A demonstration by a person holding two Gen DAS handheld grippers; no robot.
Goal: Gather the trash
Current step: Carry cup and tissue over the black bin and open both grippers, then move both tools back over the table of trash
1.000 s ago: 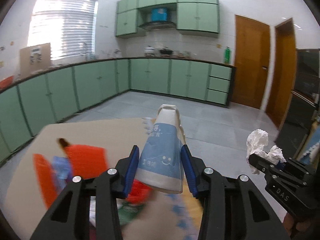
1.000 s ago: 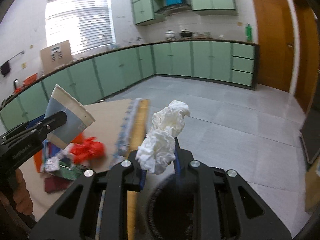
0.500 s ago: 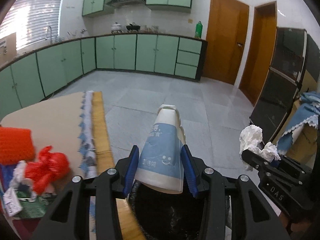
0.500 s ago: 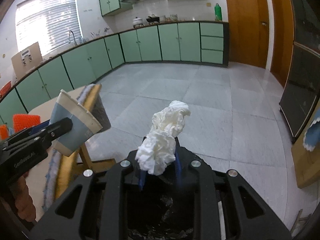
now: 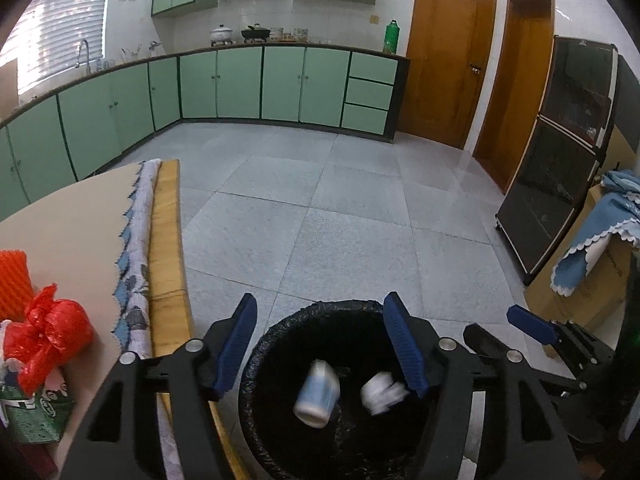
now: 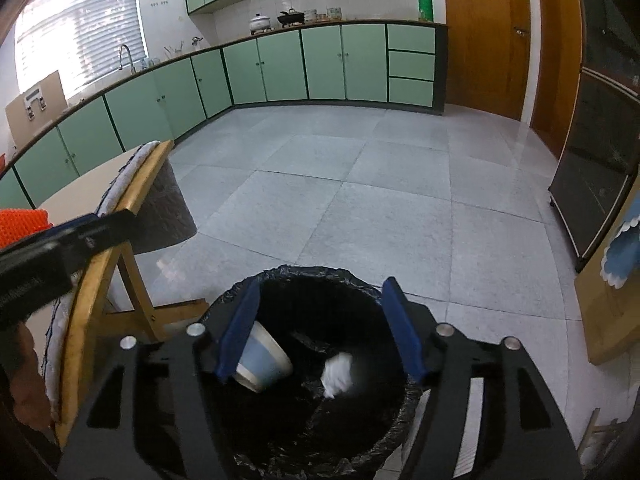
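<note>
A round bin lined with a black bag (image 5: pixel 280 320) stands on the floor right below both grippers; it also shows in the right wrist view (image 6: pixel 304 274). My left gripper (image 5: pixel 320 344) is open and empty above it. My right gripper (image 6: pixel 320 328) is open and empty above it too. A blue and white paper cup (image 5: pixel 317 393) is blurred inside the bin, also in the right wrist view (image 6: pixel 262 360). A white crumpled tissue (image 5: pixel 382 392) is blurred beside it, also in the right wrist view (image 6: pixel 338 374).
A table (image 5: pixel 68 232) with a wooden edge and rolled cloth (image 5: pixel 138 240) stands left of the bin. On it lie a red plastic bag (image 5: pixel 48 332), an orange mesh piece (image 5: pixel 14 284) and a green packet (image 5: pixel 32 416). Grey tiled floor lies ahead; a dark cabinet (image 5: pixel 560 160) stands right.
Both grippers have opened over the bin. The paper cup has left the left gripper and the tissue has left the right gripper; both are now falling in the bin.
</note>
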